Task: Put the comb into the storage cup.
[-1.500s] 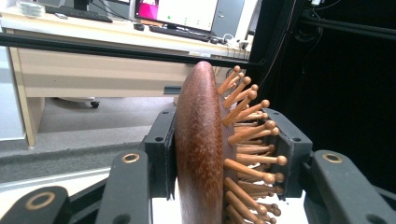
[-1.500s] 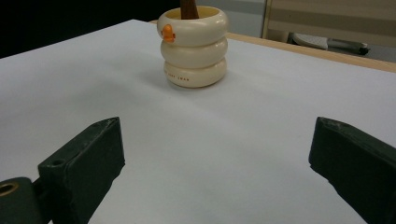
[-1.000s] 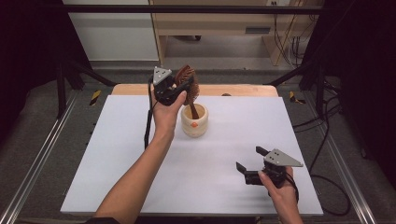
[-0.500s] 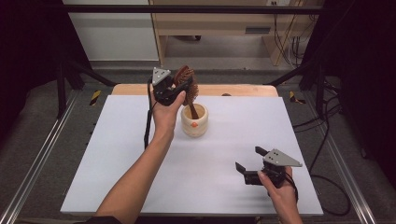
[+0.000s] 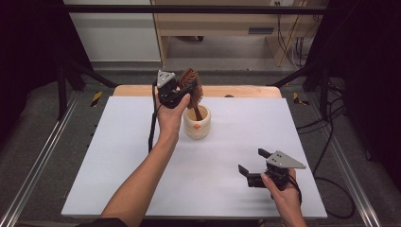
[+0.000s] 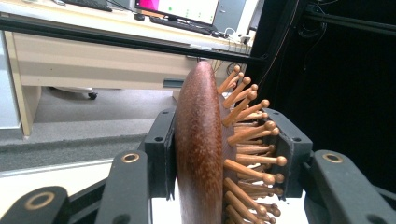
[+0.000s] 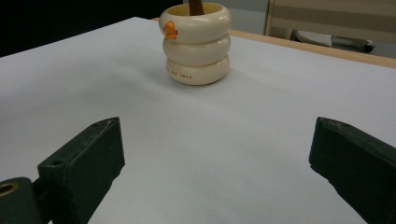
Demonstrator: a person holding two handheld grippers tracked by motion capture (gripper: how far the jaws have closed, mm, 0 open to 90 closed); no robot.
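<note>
Above cup (image 5: 197,124), left tool (image 5: 182,92) clamping hairbrush (image 5: 191,85)

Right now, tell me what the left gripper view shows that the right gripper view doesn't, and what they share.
Left gripper view: the left hand-held gripper clamps the wooden hairbrush head, one jaw on its smooth back, the other against the ball-tipped bristles.

Right gripper view: the right hand-held gripper stands open over the white table, facing a cream ringed cup with an orange duck bill.

Shared: the hairbrush, whose handle stands in that cup.
</note>
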